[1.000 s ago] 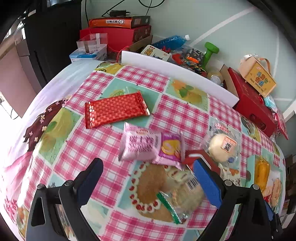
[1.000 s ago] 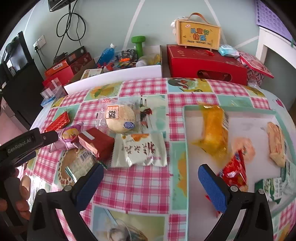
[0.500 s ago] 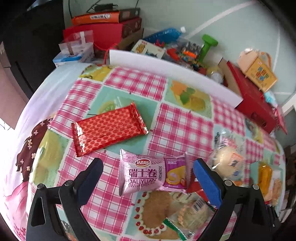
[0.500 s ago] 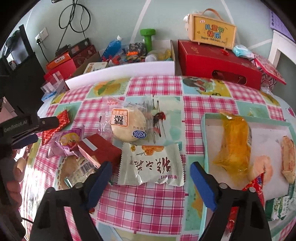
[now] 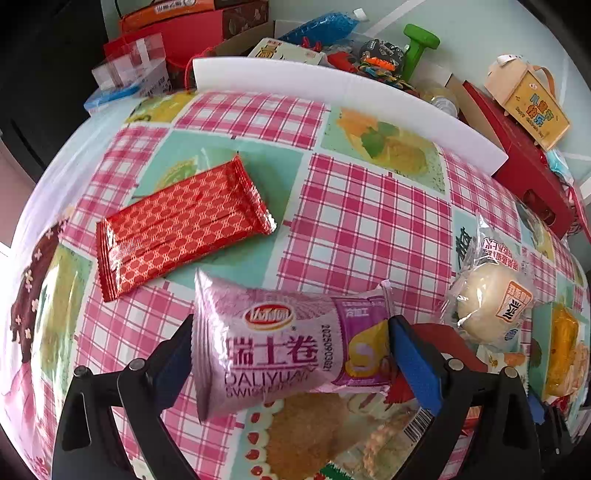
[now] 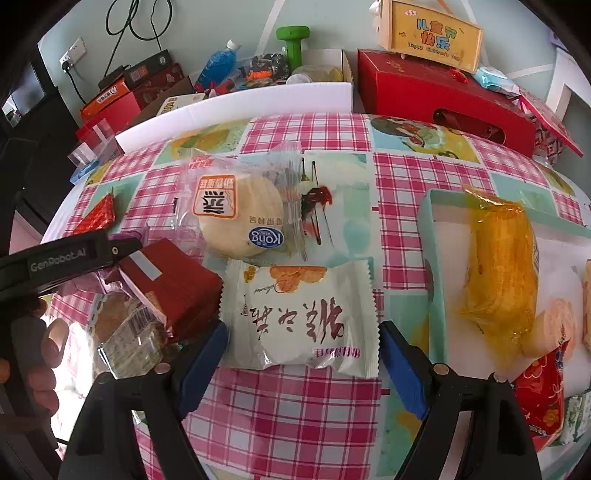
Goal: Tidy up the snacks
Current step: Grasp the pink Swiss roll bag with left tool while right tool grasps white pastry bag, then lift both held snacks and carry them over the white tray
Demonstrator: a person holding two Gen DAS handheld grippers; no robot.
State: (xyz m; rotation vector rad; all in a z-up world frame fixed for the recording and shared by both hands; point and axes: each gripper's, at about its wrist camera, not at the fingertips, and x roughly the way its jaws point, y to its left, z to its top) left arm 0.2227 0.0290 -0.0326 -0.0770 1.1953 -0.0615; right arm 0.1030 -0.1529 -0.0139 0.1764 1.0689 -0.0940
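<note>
1. Left wrist view: the left tongs (image 5: 291, 354) stand wide around a pink snack pack (image 5: 280, 347) at the lower middle of the frame. Both blue pads sit at the pack's short ends; whether they press yet I cannot tell.
2. Right wrist view: the right tongs (image 6: 299, 354) are also wide, with a white snack pack (image 6: 299, 314) lying flat on the worktop (image 6: 288, 417) between the pads and not yet squeezed.
3. A tray (image 6: 432, 258) with a pale green rim, at the right of that frame, already holds a yellow-wrapped snack (image 6: 498, 266) and several others, so it looks like the place for sorted snacks.
4. To do this step well, I would bring each pad squarely onto the filled body of its pack, not the thin crimped edges, which would likely slip or crumple.
5. The white pack touches a dark red packet (image 6: 177, 284) at its left, so the left pad should come down in the gap between them to avoid dragging the neighbour.
6. Close gently: both packs look soft and air-filled.
7. Readable writing: the pink pack says "DALIYUAN" and "SWISS", partly hidden, plus Chinese characters. A round cake in clear wrap (image 6: 236, 214) carries a blue "Kong" badge. The other gripper's body at left reads "GenRobot.AI". A yellow box (image 6: 432, 35) at the upper right says "Happy Children's Day".
</note>
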